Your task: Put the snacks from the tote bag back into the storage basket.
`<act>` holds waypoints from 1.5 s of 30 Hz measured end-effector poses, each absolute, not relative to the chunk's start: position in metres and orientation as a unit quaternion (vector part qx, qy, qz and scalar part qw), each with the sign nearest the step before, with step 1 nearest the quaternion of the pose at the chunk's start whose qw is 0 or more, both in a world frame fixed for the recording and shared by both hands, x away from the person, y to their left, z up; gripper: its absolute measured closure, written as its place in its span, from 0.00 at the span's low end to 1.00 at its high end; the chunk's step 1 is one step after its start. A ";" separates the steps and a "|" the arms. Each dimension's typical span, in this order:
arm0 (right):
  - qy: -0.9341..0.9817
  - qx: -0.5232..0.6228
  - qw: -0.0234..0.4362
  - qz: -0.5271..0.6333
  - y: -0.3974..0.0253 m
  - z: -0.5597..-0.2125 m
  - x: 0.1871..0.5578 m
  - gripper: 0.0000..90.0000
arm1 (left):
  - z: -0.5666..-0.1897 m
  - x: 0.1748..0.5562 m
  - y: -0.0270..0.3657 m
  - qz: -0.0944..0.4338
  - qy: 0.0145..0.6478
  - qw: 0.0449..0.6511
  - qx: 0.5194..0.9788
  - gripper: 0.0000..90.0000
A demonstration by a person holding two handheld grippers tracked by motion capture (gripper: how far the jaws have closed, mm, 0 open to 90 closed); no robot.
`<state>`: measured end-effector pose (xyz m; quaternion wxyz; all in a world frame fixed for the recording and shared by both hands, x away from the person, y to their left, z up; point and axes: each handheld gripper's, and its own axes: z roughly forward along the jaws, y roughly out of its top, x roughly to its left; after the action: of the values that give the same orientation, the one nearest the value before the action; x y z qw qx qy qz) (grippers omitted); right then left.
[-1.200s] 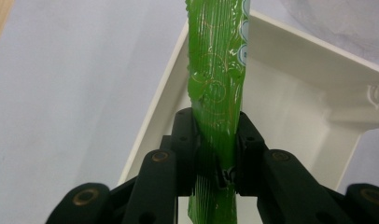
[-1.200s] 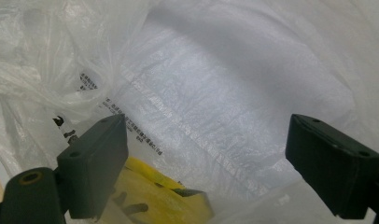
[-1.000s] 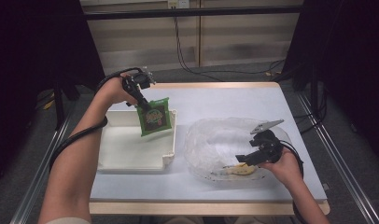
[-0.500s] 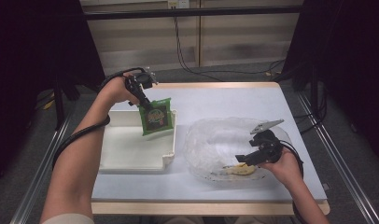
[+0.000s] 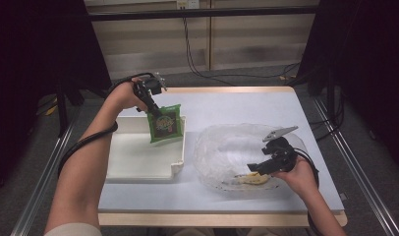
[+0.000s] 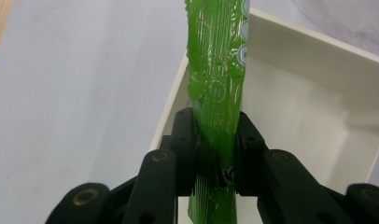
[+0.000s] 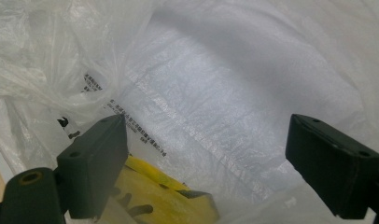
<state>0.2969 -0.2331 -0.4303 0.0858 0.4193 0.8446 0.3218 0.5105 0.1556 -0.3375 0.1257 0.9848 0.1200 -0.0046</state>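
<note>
Green packet point(image 5: 164, 124) shifted slightly over tray point(image 5: 138, 162) | left claw point(image 5: 155, 110) clamped

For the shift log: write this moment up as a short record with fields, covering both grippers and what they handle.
left gripper: shut on green packet, held upright over the far right corner of the white tray
right gripper: open, inside the clear plastic bag
yellow packet: lying in the bag, by the right gripper's left jaw
table: white top, tray left, bag right
</note>
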 end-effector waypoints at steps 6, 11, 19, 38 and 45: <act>0.844 0.419 0.083 0.326 -0.233 -0.430 0.297 0.14 | -0.341 0.511 0.154 0.002 0.123 0.133 0.983 0.82; 0.844 0.419 0.085 0.325 -0.234 -0.431 0.297 0.14 | -0.343 0.512 0.153 0.007 0.122 0.137 0.983 0.82; 0.843 0.419 0.086 0.326 -0.234 -0.431 0.298 0.14 | -0.343 0.514 0.152 -0.005 0.115 0.133 0.984 0.82; 0.843 0.420 0.083 0.324 -0.233 -0.431 0.297 0.14 | -0.345 0.517 0.150 0.004 0.086 0.120 0.989 0.82; 0.844 0.421 0.084 0.321 -0.233 -0.432 0.297 0.14 | -0.347 0.519 0.152 0.009 0.081 0.124 0.989 0.82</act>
<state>0.2973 -0.2333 -0.4320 0.0840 0.4214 0.8442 0.3206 0.5190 0.1523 -0.3473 0.1243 0.9889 0.0808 0.0088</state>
